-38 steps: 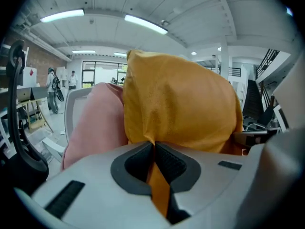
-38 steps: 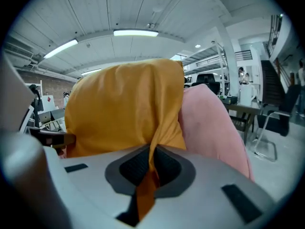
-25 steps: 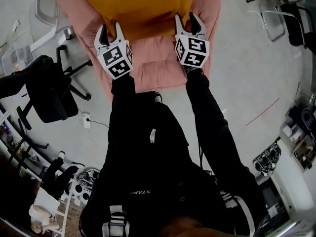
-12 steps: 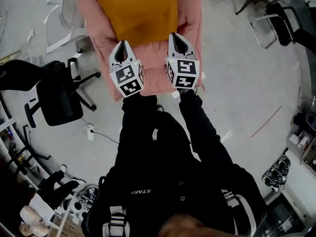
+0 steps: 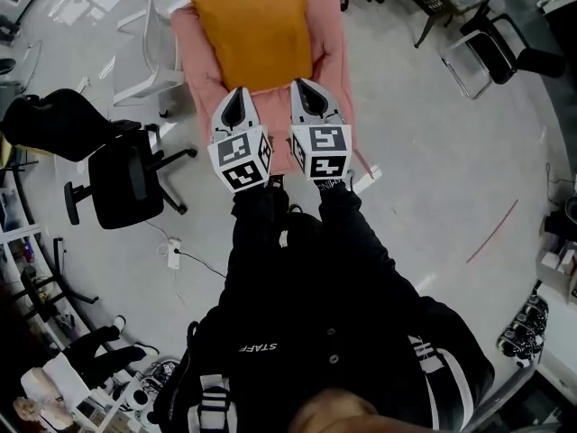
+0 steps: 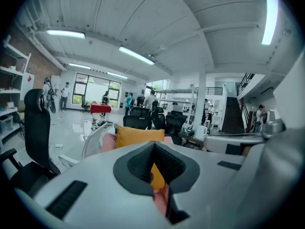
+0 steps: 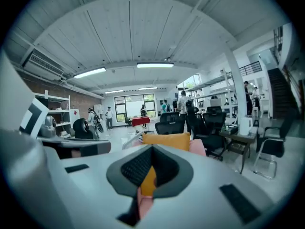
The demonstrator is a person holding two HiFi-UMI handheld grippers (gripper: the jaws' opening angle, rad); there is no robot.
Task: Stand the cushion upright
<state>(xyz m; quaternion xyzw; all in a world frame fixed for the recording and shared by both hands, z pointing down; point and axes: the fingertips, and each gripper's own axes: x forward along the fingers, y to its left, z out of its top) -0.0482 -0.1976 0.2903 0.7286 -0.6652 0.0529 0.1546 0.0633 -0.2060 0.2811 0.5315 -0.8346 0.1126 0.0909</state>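
We see the orange cushion [image 5: 255, 39] standing upright on the seat of a pink armchair [image 5: 332, 57], its top edge rising a little above the chair's back in both gripper views, its broad face turned toward us. Neither claw touches it. The left gripper [image 5: 239, 92] has its jaws pressed together with nothing between them, its tips over the front of the pink seat, just short of the cushion's lower edge. The right gripper [image 5: 305, 85] sits just beside it, jaws likewise closed and empty, pointing the same way at the cushion. In each gripper view the dark ribbed pads meet at the tip, and through the notch below them we make out only a strip of orange and a strip of pink, both lying well beyond the jaws. The two marker cubes [image 5: 241, 160] are side by side, near each other but apart, at the ends of two black sleeves [image 5: 361, 242]. To the left of the armchair a white chair [image 5: 149, 57] stands on the grey floor [image 5: 433, 152], and nearer us a black office chair [image 5: 126, 183]. A thin red line [image 5: 491, 232] marks the floor at the right. Far behind the armchair, several people [image 7: 183, 104] stand among more black chairs in the hall.
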